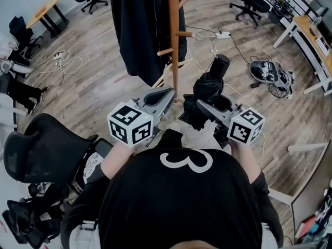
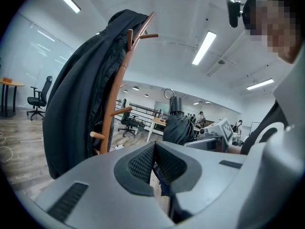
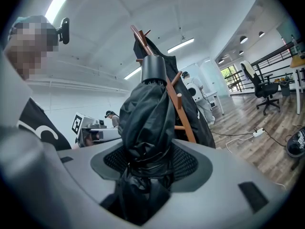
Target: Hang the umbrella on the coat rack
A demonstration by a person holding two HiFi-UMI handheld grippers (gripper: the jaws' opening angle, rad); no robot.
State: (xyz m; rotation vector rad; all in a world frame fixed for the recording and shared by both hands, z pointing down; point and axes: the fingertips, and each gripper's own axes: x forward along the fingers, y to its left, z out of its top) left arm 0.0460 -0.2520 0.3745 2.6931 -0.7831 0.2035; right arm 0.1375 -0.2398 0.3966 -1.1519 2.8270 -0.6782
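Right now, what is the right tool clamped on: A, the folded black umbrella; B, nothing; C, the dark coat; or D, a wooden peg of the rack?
A: in the right gripper view, the right tool has its jaws pressed on the bundled black umbrella, which stands up between them.

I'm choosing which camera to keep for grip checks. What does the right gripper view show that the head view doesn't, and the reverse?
Only the right gripper view: a close look at the right gripper with its jaws clamped on the umbrella, whose black fabric is bunched between them, plus the ceiling lights.
Only the head view: the office chair at the person's left, and the umbrella sitting just right of the rack's pole.
Both: the umbrella, the wooden coat rack and the dark coat hanging on it.
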